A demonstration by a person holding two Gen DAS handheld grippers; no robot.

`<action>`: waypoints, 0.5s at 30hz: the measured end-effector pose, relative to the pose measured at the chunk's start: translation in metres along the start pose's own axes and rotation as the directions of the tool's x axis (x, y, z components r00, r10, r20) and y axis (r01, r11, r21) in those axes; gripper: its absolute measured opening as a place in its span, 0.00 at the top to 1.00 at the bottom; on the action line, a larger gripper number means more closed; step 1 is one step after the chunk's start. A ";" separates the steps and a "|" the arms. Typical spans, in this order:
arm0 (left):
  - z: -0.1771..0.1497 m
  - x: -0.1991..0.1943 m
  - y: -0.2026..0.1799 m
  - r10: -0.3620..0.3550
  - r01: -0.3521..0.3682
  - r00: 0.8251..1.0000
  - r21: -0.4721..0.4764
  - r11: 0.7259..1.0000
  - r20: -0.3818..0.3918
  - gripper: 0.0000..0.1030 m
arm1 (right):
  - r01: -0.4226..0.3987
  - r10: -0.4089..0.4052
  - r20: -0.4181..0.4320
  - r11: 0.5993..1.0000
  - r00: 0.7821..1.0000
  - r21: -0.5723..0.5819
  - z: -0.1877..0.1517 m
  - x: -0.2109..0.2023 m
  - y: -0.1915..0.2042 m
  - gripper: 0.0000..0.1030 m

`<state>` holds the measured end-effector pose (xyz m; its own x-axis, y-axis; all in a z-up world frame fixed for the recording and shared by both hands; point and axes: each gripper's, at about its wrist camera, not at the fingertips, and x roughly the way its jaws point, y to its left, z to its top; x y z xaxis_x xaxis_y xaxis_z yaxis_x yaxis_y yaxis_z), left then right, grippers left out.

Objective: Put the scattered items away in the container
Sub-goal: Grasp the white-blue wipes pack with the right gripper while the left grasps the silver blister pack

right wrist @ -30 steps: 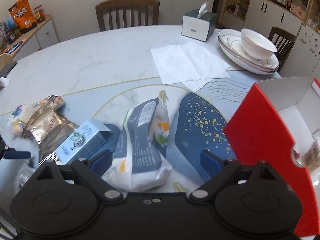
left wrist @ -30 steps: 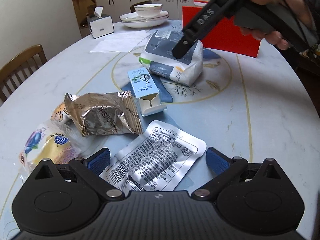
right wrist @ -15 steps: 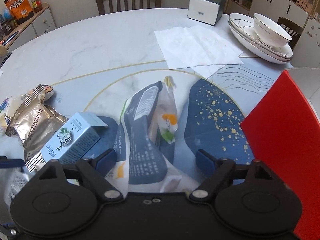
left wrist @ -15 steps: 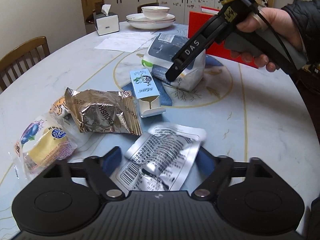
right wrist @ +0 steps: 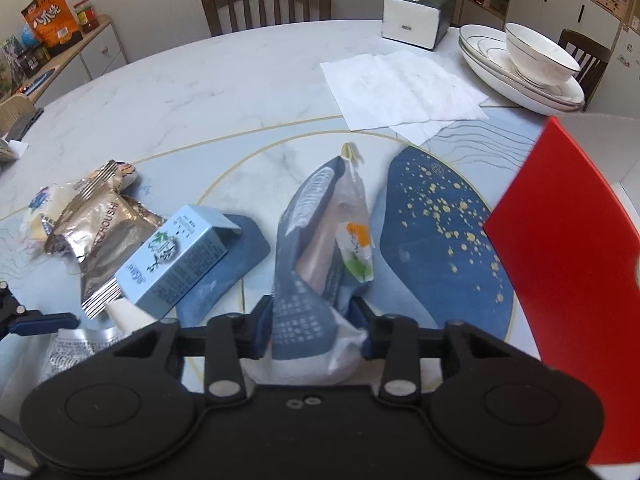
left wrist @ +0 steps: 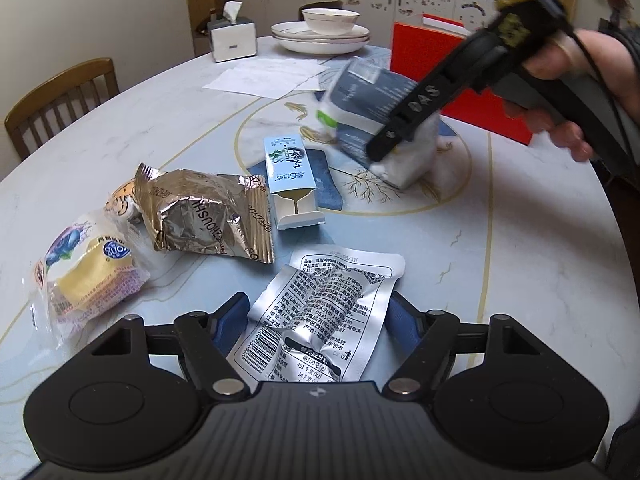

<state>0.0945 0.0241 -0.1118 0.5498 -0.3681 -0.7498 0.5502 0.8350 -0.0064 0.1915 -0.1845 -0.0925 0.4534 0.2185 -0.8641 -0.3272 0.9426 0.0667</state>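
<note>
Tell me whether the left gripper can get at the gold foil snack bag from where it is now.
Probably not yet: the left gripper is shut on the silver pouch, so its jaws are taken. The gold foil snack bag lies uncovered just ahead-left, so once the pouch is dropped, the way looks free.

My left gripper (left wrist: 316,322) pinches a crinkled silver foil pouch (left wrist: 326,312), printed side up. My right gripper (right wrist: 312,316) squeezes a blue-and-white soft pack (right wrist: 320,256), tilted up off the table. Light-blue carton (left wrist: 292,176) lies flat, end flap open. Gold foil packet (left wrist: 208,212) and yellow snack bag (left wrist: 88,272) lie beside it. Red container (right wrist: 568,240) stands at right.
</note>
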 end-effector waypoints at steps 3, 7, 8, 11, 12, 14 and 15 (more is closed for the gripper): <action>0.000 -0.001 -0.001 0.000 -0.001 1.000 -0.029 1.000 -0.002 0.29 | -0.007 0.007 -0.005 1.000 1.000 0.012 -0.008 -0.008 -0.002 0.67; 0.001 -0.002 -0.007 0.009 -0.009 1.000 -0.042 0.999 -0.010 0.29 | -0.010 0.010 -0.007 1.000 1.000 0.021 -0.020 -0.018 -0.005 0.68; 0.001 -0.002 -0.008 0.011 -0.011 1.000 -0.048 0.999 -0.013 0.29 | -0.010 0.010 -0.005 1.000 1.000 0.025 -0.023 -0.021 -0.005 0.68; 0.001 -0.003 -0.009 0.013 -0.015 1.000 -0.084 0.996 -0.021 0.29 | -0.015 0.015 -0.003 0.999 1.000 0.038 -0.031 -0.030 -0.007 0.68; 0.002 -0.004 -0.010 0.017 -0.019 1.000 -0.094 0.995 -0.022 0.29 | -0.016 0.016 -0.002 0.999 1.000 0.042 -0.033 -0.033 -0.007 0.68; 0.001 -0.004 -0.013 0.026 -0.028 0.999 -0.100 0.995 -0.026 0.29 | -0.020 0.020 -0.001 0.999 1.000 0.047 -0.038 -0.039 -0.007 0.68; 0.001 -0.004 -0.014 0.029 -0.031 0.999 -0.102 0.994 -0.028 0.29 | -0.023 0.023 0.000 0.999 1.000 0.049 -0.040 -0.043 -0.007 0.68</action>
<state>0.0851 0.0132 -0.1078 0.5479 -0.3325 -0.7676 0.4660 0.8834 -0.0500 0.1414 -0.2106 -0.0760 0.4461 0.2397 -0.8623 -0.2965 0.9486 0.1103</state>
